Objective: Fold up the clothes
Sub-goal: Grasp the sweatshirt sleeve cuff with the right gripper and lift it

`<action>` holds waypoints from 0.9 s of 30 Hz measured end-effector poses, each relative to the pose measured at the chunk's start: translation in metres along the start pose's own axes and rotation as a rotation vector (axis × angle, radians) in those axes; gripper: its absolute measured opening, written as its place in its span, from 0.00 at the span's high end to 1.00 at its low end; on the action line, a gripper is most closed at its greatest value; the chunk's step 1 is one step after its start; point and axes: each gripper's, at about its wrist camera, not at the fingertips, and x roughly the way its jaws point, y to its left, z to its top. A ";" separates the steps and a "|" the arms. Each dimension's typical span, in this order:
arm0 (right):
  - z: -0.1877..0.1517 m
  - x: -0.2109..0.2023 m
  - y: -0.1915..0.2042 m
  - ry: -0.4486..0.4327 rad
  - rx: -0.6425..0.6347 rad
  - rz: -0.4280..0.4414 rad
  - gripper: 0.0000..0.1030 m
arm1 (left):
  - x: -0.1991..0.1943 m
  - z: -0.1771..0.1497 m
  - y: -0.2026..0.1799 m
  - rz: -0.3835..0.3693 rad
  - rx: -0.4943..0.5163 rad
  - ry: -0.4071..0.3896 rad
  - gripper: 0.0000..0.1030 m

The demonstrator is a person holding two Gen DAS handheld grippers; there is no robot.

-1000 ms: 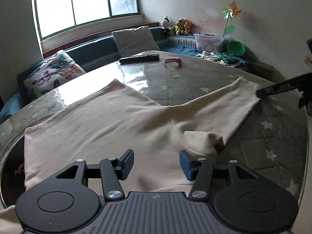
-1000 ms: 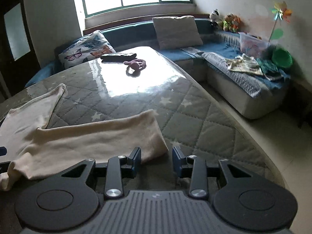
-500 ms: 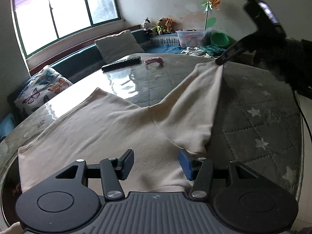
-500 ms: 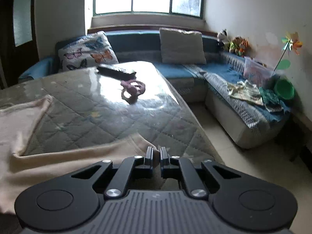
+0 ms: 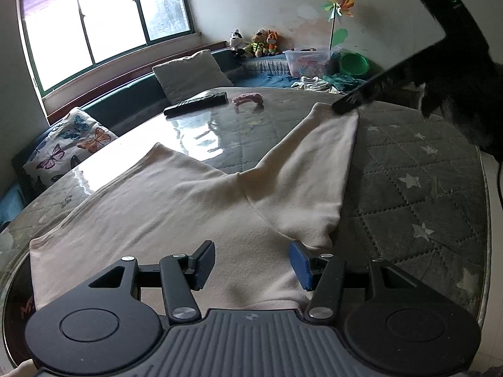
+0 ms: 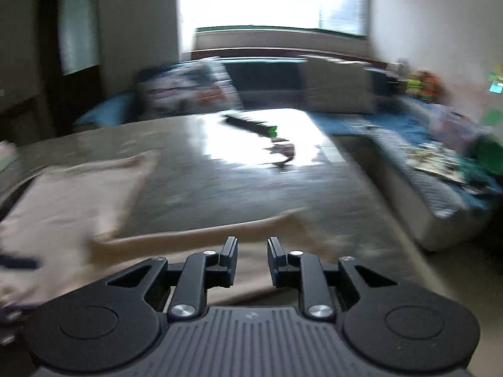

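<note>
A cream garment (image 5: 176, 207) lies spread on the quilted grey table top (image 5: 418, 169); one sleeve (image 5: 317, 163) stretches toward the far right. My left gripper (image 5: 251, 260) is open and empty, low over the garment's near hem. My right gripper (image 6: 251, 251) is open, jaws a small way apart, just above the sleeve (image 6: 201, 238); its view is motion-blurred. In the left wrist view the right gripper's fingertips (image 5: 345, 105) are at the sleeve's far end.
A black remote (image 5: 196, 103) and a pink toy (image 5: 248, 98) lie on the glossy far part of the table. Cushions (image 5: 191, 73) and a sofa line the window side. A plastic box (image 5: 306, 59) and clothes sit at the right. The table edge (image 5: 484, 220) runs on the right.
My right gripper was shut on the sleeve end half a second ago; its jaws have since come apart and it is moving. The sleeve was swung from the right toward the middle. The left gripper barely moved.
</note>
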 end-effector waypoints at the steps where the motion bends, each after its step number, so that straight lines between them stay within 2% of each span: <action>1: -0.001 0.002 0.008 0.007 -0.016 0.031 0.74 | 0.000 0.000 0.000 0.000 0.000 0.001 0.45; 6: 0.007 0.030 0.022 0.026 -0.059 0.055 0.71 | -0.001 -0.001 0.000 0.000 -0.006 0.001 0.45; 11: 0.015 0.066 0.009 0.066 -0.044 0.001 0.70 | 0.001 -0.001 0.002 -0.005 -0.006 0.001 0.45; 14: 0.017 0.073 -0.008 0.054 -0.002 -0.035 0.65 | 0.001 -0.001 0.003 -0.005 -0.005 0.000 0.43; 20: 0.017 0.060 -0.042 0.023 0.092 -0.113 0.60 | 0.000 -0.002 0.003 0.002 -0.015 -0.002 0.39; 22: 0.014 0.048 -0.052 0.005 0.127 -0.117 0.53 | 0.000 -0.001 0.004 0.005 -0.024 -0.004 0.34; 25: 0.006 0.033 -0.061 0.005 0.152 -0.155 0.52 | -0.004 0.001 0.008 0.013 -0.042 -0.015 0.27; 27: -0.001 0.028 -0.066 0.017 0.178 -0.145 0.52 | -0.008 0.003 0.011 0.021 -0.051 -0.029 0.23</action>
